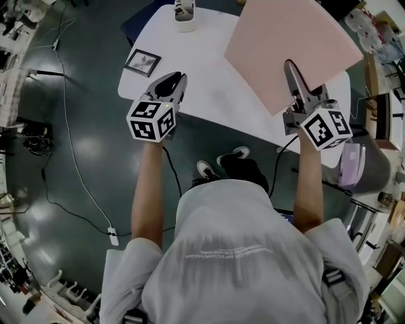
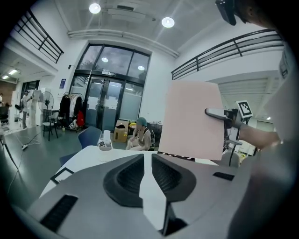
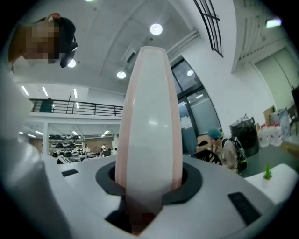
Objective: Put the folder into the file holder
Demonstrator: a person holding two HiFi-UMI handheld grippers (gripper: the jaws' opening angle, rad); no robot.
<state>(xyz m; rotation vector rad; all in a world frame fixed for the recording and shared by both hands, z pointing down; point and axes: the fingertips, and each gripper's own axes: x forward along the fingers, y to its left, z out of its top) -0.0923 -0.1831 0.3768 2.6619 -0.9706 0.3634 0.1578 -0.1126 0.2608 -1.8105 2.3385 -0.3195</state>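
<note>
The pink folder [image 1: 288, 44] is held up over the white table [image 1: 209, 88], tilted, with my right gripper [image 1: 292, 71] shut on its near edge. In the right gripper view the folder [image 3: 149, 107] stands edge-on between the jaws of my right gripper [image 3: 149, 175]. My left gripper [image 1: 172, 85] hovers over the table's near left edge with only a thin slit between its jaws and nothing in them. The left gripper view looks along the left gripper [image 2: 146, 156] to the folder [image 2: 194, 119] and the right gripper [image 2: 218, 113] at the right. I cannot make out a file holder.
A small black picture frame [image 1: 142, 62] lies on the table's left part. A white cup [image 1: 185, 16] stands at the far edge. Cables run over the dark floor [image 1: 76, 158] to the left. A person sits beyond the table [image 2: 140, 133].
</note>
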